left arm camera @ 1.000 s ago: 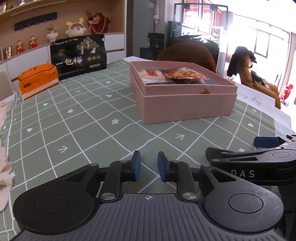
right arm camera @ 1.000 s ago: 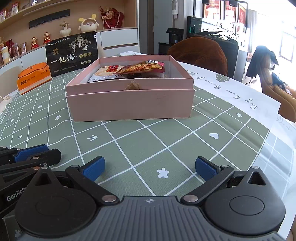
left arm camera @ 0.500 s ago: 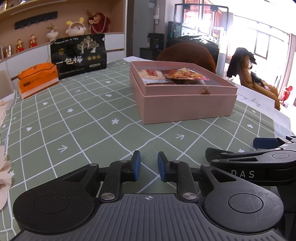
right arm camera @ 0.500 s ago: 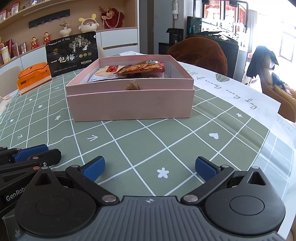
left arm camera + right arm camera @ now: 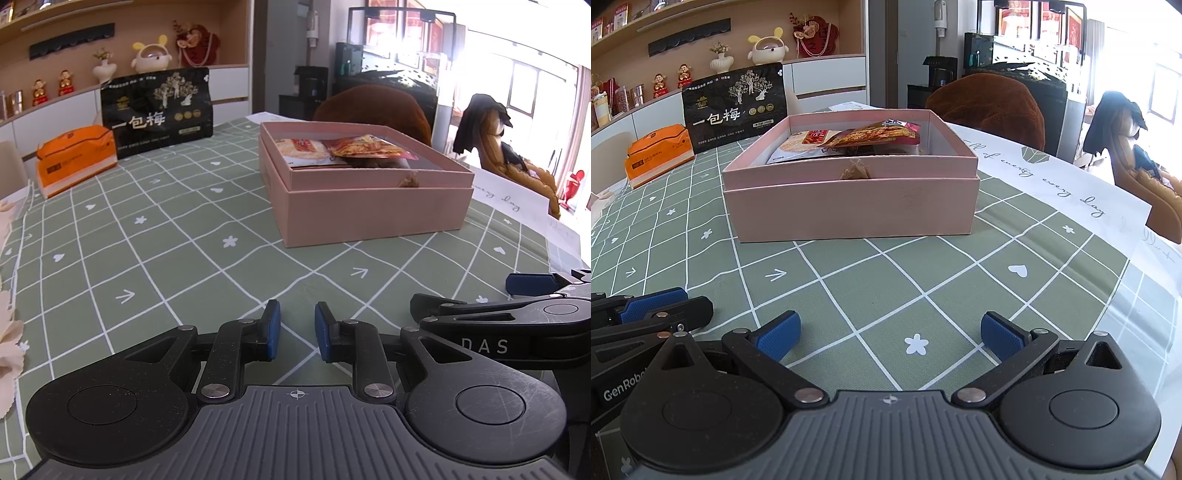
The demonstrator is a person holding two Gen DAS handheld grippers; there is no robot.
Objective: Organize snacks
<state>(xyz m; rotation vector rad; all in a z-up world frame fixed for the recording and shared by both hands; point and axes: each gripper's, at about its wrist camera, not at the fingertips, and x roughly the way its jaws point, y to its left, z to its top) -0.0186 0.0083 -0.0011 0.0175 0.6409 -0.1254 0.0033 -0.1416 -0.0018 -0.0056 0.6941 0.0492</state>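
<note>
Left wrist view: the left gripper (image 5: 297, 334) was held low over the green checked tablecloth (image 5: 177, 258), its jaws drawn narrow with nothing between them. Ahead, the pink box (image 5: 365, 210) was seen open, snack packets (image 5: 354, 147) inside. The right gripper (image 5: 890, 334) was spread wide and empty.

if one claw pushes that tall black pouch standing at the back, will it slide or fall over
The black pouch would probably tip rather than slide: it stands upright on a narrow base, tall for its footprint. Its glossy film looks slippery, so a pinch near the top edge may hold better. Its weight cannot be told.
</note>
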